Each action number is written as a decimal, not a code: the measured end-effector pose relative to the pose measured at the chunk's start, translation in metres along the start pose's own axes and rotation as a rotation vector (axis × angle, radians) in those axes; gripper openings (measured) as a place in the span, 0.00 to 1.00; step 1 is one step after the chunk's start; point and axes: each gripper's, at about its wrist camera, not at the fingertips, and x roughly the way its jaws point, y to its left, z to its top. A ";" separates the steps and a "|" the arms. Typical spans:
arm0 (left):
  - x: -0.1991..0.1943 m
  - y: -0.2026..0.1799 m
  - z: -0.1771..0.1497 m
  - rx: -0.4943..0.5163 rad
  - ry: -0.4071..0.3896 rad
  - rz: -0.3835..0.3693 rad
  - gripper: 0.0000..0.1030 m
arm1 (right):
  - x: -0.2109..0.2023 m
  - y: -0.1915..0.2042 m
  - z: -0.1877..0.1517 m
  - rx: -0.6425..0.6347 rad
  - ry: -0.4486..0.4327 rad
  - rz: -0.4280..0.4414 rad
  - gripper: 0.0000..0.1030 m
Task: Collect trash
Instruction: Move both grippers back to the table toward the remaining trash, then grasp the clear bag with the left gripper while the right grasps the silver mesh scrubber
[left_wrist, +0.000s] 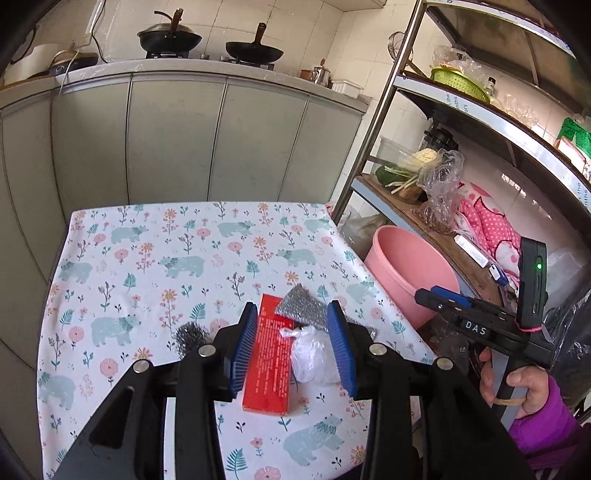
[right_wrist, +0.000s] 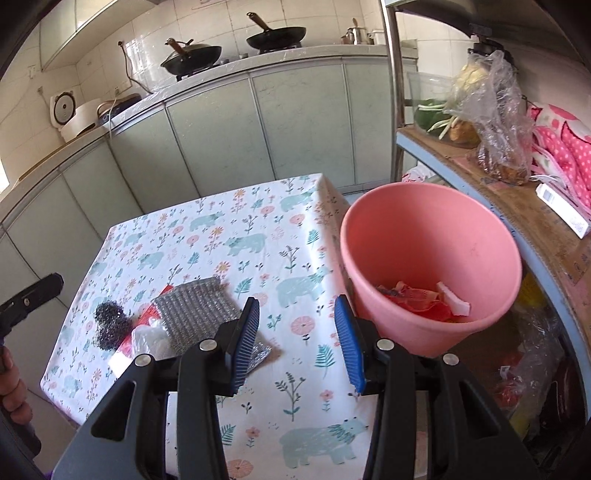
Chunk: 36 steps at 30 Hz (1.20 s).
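A red box (left_wrist: 269, 360) lies on the bear-print tablecloth (left_wrist: 155, 258) with a knotted clear plastic bag (left_wrist: 312, 354) beside it, a silver bubble-wrap pouch (left_wrist: 303, 308) behind, and a steel-wool ball (left_wrist: 190, 336) to its left. My left gripper (left_wrist: 293, 339) hovers open over the box and bag, its blue pads straddling both. My right gripper (right_wrist: 297, 339) is open above bare cloth, between the silver pouch (right_wrist: 195, 304) and the pink bucket (right_wrist: 476, 332). The bucket holds red scraps and a white piece (right_wrist: 454, 301). The steel wool (right_wrist: 110, 321) and bag (right_wrist: 149, 339) show at left.
The pink bucket (left_wrist: 391, 251) stands off the table's right edge, against a metal shelf rack (left_wrist: 436, 229) with vegetables and bagged items. Grey kitchen cabinets (left_wrist: 177, 140) with woks on top run behind the table. A hand in a purple sleeve (left_wrist: 532, 398) holds the right gripper's handle.
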 end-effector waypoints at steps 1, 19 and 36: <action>0.004 -0.002 -0.004 0.001 0.014 -0.007 0.37 | 0.003 0.002 -0.001 -0.003 0.007 0.007 0.42; 0.076 -0.030 -0.042 0.096 0.174 -0.015 0.25 | 0.025 0.025 -0.010 -0.058 0.078 0.104 0.42; -0.001 0.003 -0.039 0.047 0.045 -0.008 0.08 | 0.047 0.078 -0.026 -0.175 0.158 0.206 0.42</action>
